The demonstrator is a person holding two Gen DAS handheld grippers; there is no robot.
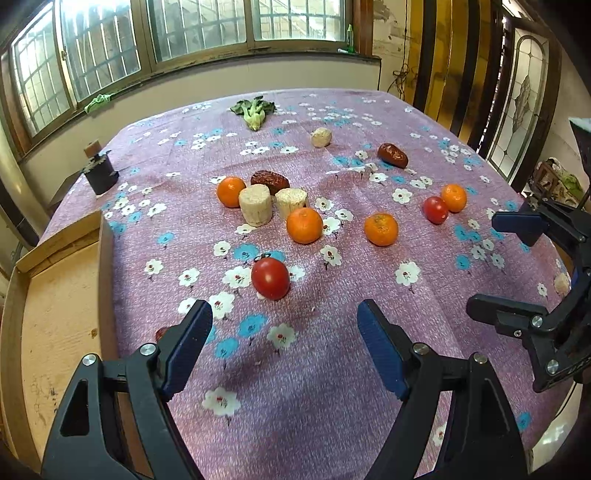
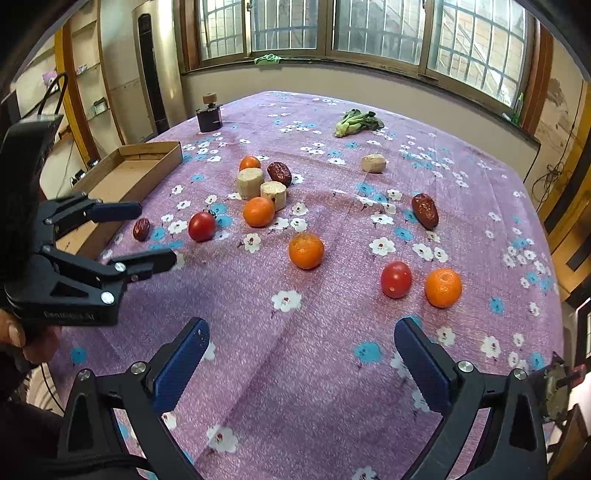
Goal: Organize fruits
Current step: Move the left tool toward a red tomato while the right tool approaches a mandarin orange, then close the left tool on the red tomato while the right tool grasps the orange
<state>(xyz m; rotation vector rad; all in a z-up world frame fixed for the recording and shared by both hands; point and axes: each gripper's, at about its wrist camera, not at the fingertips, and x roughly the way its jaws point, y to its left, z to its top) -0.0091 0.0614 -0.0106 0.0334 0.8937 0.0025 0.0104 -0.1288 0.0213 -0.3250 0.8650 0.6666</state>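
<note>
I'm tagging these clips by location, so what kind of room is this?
Probably a room in a lived-in home, maybe a dining area. A table under a floral tablecloth holds scattered produce, barred windows run along the wall, and a stained-glass door panel stands to one side.

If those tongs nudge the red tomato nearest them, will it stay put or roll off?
The tomato looks round and smooth, so a nudge would probably send it rolling across the flat tablecloth. Its glossy skin may slip between the left tongs unless squeezed centrally. It is likely soft, so hard pressure could bruise it.
</note>
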